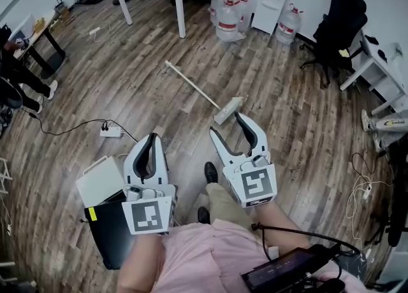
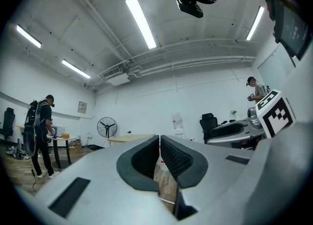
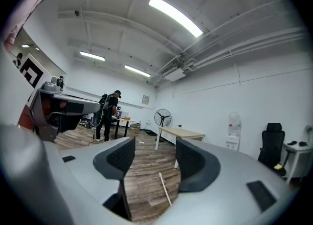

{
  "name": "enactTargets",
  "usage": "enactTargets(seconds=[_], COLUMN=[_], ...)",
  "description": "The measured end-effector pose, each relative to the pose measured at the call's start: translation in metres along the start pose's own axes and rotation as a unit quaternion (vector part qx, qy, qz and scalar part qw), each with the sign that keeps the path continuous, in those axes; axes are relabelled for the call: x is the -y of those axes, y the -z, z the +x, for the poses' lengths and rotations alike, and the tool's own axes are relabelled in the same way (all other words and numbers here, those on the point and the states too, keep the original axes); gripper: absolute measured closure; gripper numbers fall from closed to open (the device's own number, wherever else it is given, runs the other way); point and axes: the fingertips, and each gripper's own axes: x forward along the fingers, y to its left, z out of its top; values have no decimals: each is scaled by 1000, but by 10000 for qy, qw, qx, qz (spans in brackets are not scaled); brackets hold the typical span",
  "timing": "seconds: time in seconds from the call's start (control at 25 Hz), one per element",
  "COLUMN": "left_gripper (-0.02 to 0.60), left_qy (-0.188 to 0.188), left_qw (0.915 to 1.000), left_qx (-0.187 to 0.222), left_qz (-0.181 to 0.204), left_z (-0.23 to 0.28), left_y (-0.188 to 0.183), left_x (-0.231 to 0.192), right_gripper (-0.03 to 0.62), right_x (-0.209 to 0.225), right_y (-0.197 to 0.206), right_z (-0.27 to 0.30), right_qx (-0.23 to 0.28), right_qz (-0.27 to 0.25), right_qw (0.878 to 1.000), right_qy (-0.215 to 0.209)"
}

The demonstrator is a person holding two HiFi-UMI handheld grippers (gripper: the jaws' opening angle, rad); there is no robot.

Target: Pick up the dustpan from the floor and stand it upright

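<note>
Covering the room: wood floor (image 1: 146,94)
Dustpan (image 1: 229,107): lying flat on the floor, far middle, stick pointing far left
Right gripper (image 1: 225,125): jaws wide apart, nothing between
Left gripper (image 1: 152,137): jaws pressed together, nothing between

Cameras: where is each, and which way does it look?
Head view: on the person's head, looking down at the dustpan; shows left hand-held gripper, right hand-held gripper, shirt.
Left gripper view: on the left one, facing across the room; shut jaws show.
Right gripper view: on the right one, facing the dustpan; open jaws show.
Gripper views share fan and table.
</note>
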Motion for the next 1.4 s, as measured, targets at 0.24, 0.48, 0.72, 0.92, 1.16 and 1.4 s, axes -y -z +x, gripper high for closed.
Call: enactTargets(seconds=[0.24, 0.48, 0.72, 0.92, 1.16, 1.4], left_gripper=[561, 561, 561, 563, 563, 562], left_qy=[-54, -245, -388, -498, -688, -733], left_qw=[9998, 9985, 9974, 9970, 9959, 9960], left_qx=[-203, -473, -539, -433, -398, -382], left_qz=[65, 157, 290, 405, 423, 346], left_z=[60, 138, 209, 252, 272, 300], left_y=[20, 40, 42, 30, 33, 53], left_x=[-17, -42, -66, -77, -101, -137], right_gripper=[319, 321, 330, 339, 342, 342], right_x=[40, 89, 130, 154, 159, 153], right_y=[24, 47, 55, 48, 50, 61], right_z=[62, 138, 212, 256, 295, 342], right_qx=[-128, -329, -412, -314, -319, -469], right_qz=[32, 114, 187, 146, 71, -34], right_qw=[9999, 9994, 9989, 9991, 9989, 9980], right_qy=[-24, -76, -152, -241, -340, -430])
